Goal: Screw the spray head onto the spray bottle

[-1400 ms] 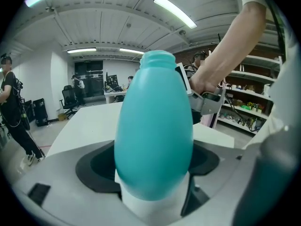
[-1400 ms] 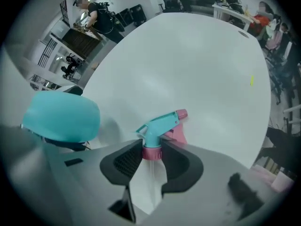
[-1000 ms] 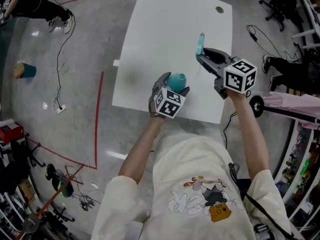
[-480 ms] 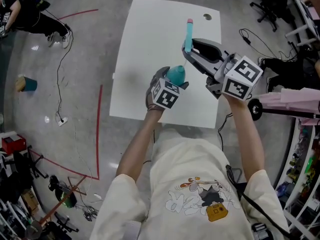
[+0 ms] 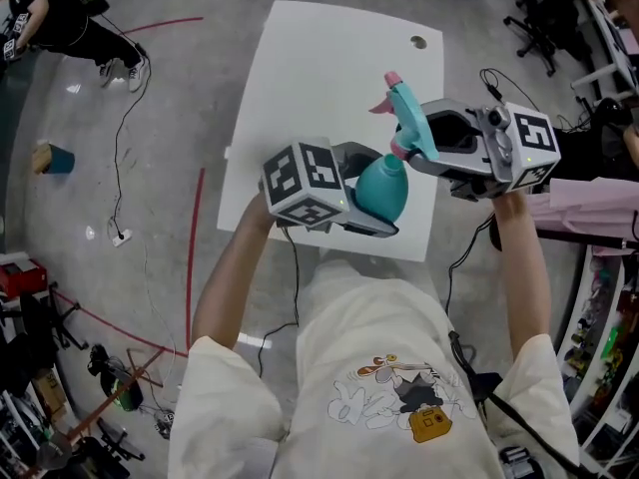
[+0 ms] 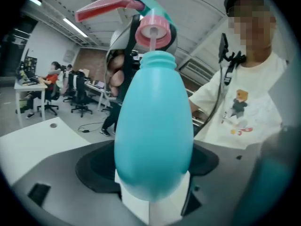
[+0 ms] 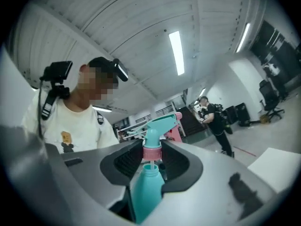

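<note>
In mid-air, the left hand-held gripper [image 5: 361, 196] clamps the teal egg-shaped plastic spray bottle [image 6: 153, 126] by its belly, neck up, steadying it. The right hand-held gripper [image 5: 411, 156] pinches the pink collar [image 5: 399, 150] of the teal spray head [image 5: 406, 108] just above the neck, tube inside, axes seemingly aligned for threading. Its nozzle faces out over the white desk [image 5: 300, 88].

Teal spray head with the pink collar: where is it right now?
In the head view, centre right, the spray head is clamped in the right gripper, collar just above the neck of the teal plastic bottle in the left gripper.
</note>
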The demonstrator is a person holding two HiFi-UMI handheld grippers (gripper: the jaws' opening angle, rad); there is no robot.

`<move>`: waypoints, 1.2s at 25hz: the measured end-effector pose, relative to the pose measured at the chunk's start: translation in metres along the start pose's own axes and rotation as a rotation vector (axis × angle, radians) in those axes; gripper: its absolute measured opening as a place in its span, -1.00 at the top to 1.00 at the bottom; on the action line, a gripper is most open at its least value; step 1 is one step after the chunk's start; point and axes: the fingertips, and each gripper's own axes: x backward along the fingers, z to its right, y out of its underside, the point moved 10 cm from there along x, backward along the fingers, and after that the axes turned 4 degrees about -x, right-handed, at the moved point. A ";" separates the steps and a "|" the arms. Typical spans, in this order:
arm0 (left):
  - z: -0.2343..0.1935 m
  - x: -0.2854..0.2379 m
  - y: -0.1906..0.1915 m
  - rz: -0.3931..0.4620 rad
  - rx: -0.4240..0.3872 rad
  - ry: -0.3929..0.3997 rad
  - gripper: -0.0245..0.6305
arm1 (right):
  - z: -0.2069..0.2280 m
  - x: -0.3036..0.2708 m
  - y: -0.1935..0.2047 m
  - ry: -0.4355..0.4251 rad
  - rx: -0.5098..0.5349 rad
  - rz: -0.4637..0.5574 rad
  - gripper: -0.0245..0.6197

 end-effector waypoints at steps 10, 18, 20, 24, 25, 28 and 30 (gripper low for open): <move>0.034 0.009 -0.049 -0.101 -0.117 0.178 -0.36 | -0.023 -0.015 -0.025 -0.279 0.016 -0.075 0.53; 0.032 0.019 -0.064 -0.091 -0.128 0.167 -0.35 | -0.029 -0.022 -0.041 -0.315 0.055 -0.103 0.53; 0.032 0.018 -0.067 -0.089 -0.117 0.148 -0.35 | -0.029 -0.020 -0.041 -0.312 0.058 -0.102 0.53; 0.032 0.017 -0.069 -0.057 -0.096 0.103 -0.35 | -0.025 -0.004 -0.037 -0.304 0.075 -0.090 0.53; 0.027 0.014 -0.076 -0.048 -0.098 0.096 -0.35 | -0.023 0.005 -0.043 -0.309 0.074 -0.072 0.53; 0.014 0.005 -0.097 -0.017 -0.114 0.114 -0.35 | -0.023 0.022 -0.061 -0.355 0.061 -0.012 0.53; 0.016 0.008 -0.104 0.003 -0.130 0.148 -0.35 | -0.024 0.019 -0.066 -0.391 0.067 0.014 0.53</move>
